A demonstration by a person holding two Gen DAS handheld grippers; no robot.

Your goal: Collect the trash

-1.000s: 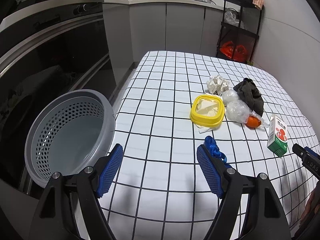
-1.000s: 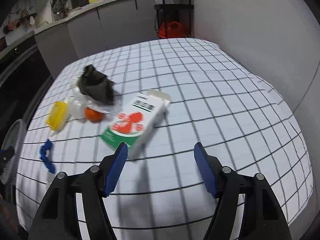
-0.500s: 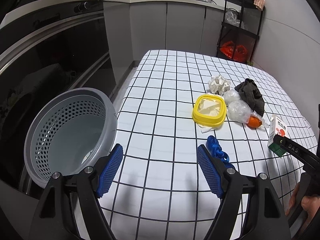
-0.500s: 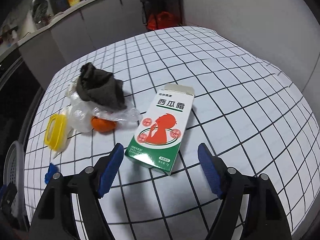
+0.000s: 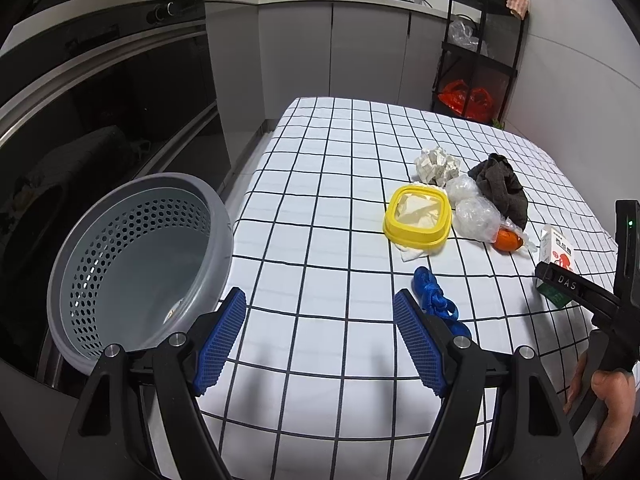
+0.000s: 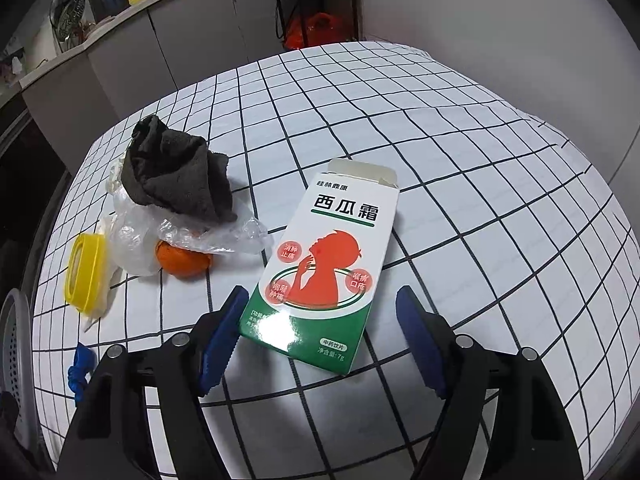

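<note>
From the left wrist view, the left gripper (image 5: pixel 320 336) hovers with its jaws apart over the checked tablecloth (image 5: pixel 340 184), the grey perforated basket (image 5: pixel 136 268) just to its left at the table edge and a blue knotted scrap (image 5: pixel 434 300) touching its right finger. From the right wrist view, the right gripper (image 6: pixel 320 332) is spread wide around the near end of the flat medicine box (image 6: pixel 328 268), clamped on nothing, beside an orange (image 6: pixel 180 260) under crumpled clear plastic (image 6: pixel 192 236), a dark cloth (image 6: pixel 176 172) and a yellow lid (image 6: pixel 86 272).

Both views sharp, no motion blur. Overhead light: bright on the counter (image 5: pixel 320 208), kitchen behind dim. Soft jaw shadows at near edge. Small glare on box (image 6: pixel 276 326). Heavy fisheye bending, black corners.
</note>
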